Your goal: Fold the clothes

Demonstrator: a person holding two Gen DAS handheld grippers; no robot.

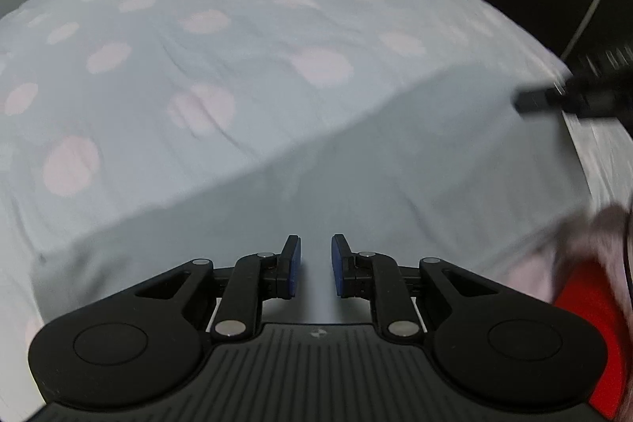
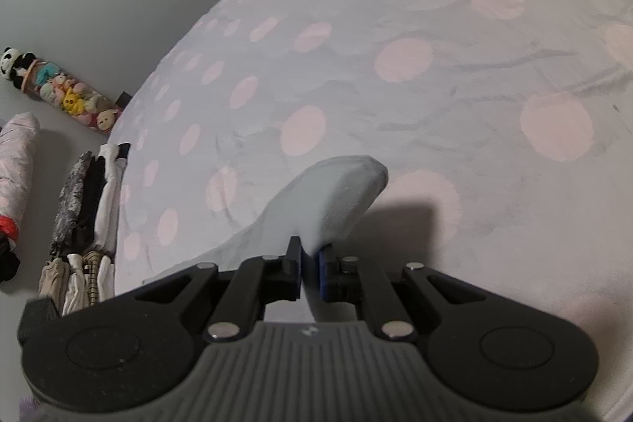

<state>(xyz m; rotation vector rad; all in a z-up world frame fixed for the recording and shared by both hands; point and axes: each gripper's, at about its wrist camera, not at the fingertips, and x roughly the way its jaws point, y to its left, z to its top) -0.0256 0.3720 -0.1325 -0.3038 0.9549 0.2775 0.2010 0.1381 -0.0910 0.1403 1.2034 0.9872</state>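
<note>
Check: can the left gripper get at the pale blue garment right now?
Probably yes. The left gripper is open right over the pale blue garment, nothing between; the right gripper already pinches a fold.

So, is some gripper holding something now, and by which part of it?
The right gripper is shut on the pale blue garment, pinching a folded edge. The left gripper is open and holds nothing.

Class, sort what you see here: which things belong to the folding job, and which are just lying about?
Part of the job:
pale blue garment
right gripper, shut on its corner
left gripper, open over it
spotted bed sheet, the work surface

Lying about:
soft toys
stacked clothes beside the bed
</note>
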